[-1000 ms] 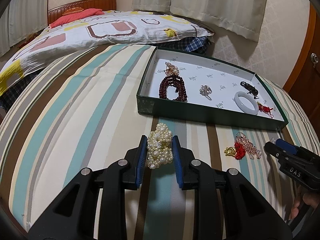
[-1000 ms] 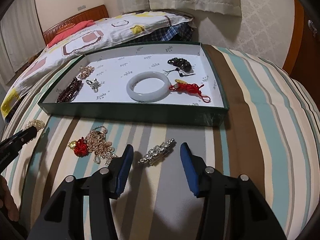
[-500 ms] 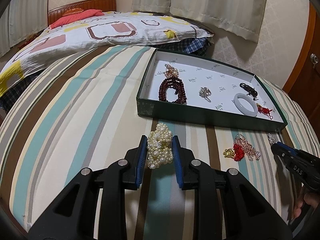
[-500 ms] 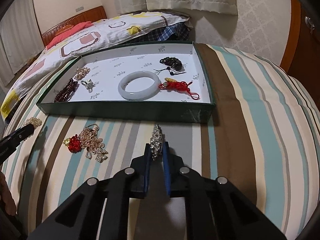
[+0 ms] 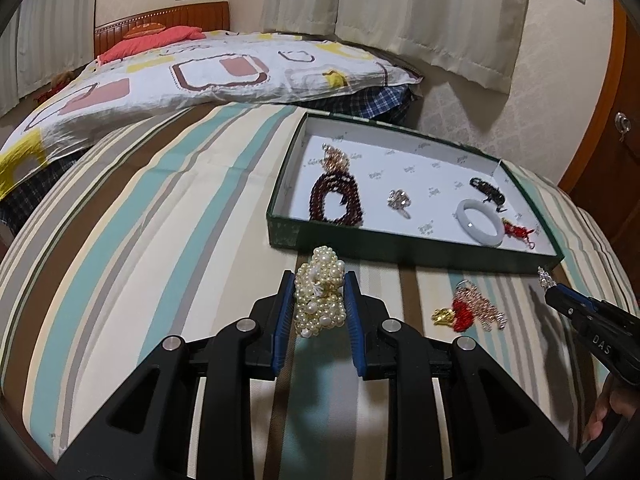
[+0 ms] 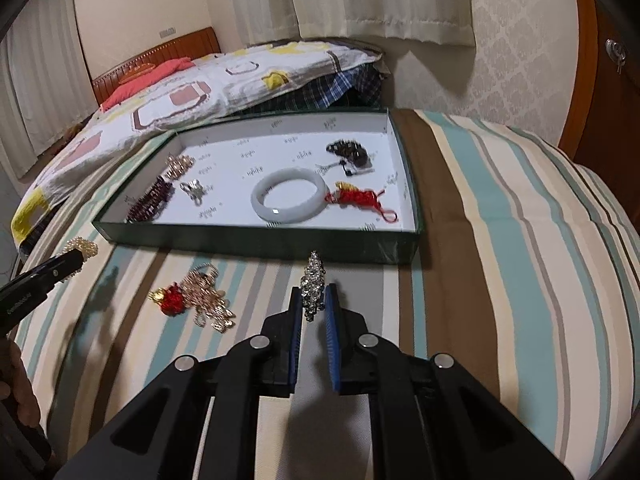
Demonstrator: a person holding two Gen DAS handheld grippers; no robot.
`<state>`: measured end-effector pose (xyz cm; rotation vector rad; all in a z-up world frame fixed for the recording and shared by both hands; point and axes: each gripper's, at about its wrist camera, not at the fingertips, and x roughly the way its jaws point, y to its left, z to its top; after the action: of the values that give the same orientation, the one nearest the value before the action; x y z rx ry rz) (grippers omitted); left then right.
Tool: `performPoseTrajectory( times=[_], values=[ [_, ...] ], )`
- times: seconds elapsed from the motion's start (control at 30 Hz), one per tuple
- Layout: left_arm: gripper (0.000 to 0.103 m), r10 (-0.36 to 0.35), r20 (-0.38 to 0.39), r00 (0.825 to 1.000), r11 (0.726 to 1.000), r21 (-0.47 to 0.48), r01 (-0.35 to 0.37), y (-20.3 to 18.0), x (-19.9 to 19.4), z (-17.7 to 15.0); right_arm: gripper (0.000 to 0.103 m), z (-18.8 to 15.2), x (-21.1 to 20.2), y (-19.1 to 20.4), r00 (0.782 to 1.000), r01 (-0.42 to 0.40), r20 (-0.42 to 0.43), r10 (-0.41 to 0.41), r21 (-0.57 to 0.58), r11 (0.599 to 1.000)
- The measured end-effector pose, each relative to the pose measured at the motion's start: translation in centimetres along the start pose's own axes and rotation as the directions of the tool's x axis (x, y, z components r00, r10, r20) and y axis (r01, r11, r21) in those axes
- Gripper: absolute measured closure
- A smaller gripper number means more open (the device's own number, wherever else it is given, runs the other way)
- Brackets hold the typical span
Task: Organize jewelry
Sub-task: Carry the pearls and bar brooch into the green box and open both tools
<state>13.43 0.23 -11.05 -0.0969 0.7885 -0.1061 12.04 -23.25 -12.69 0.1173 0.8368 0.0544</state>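
Right wrist view — right gripper [image 6: 313,305] clamped on the crystal strand [image 6: 314,286], long axis toward twelve o'clock, green tray [image 6: 256,245] just beyond; left gripper [image 5: 319,301] pinches the pearl cluster [image 5: 320,297]

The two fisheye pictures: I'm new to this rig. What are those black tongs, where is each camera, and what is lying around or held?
No robot here: a person holds one pair of tongs in each hand, with a camera on each looking along its fingers. The left wrist view shows the left tongs shut on a pearl bracelet. The right wrist view shows the right tongs shut on a rhinestone piece. On the striped bedcover lies a red and gold ornament. The green tray holds a white bangle, dark red beads and smaller pieces.
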Motion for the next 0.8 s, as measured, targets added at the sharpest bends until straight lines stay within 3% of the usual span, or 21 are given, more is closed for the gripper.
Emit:
performPoseTrajectory(
  times=[0.4,0.8],
  values=[
    [0.079,-0.07,0.09,0.994,0.997,0.03,0.067,-2.6,-1.7,4.1,0.091,4.0,-1.8,0.8,0.993,-0.032,0.117,0.034,-0.019,0.999],
    [0.079,-0.091,0.137,0.986,0.993,0.088,0.08,-6.0,2.5,9.6,0.091,9.6,1.2,1.8,0.978,-0.048,0.201,0.057,-0.05,0.998]
  ],
)
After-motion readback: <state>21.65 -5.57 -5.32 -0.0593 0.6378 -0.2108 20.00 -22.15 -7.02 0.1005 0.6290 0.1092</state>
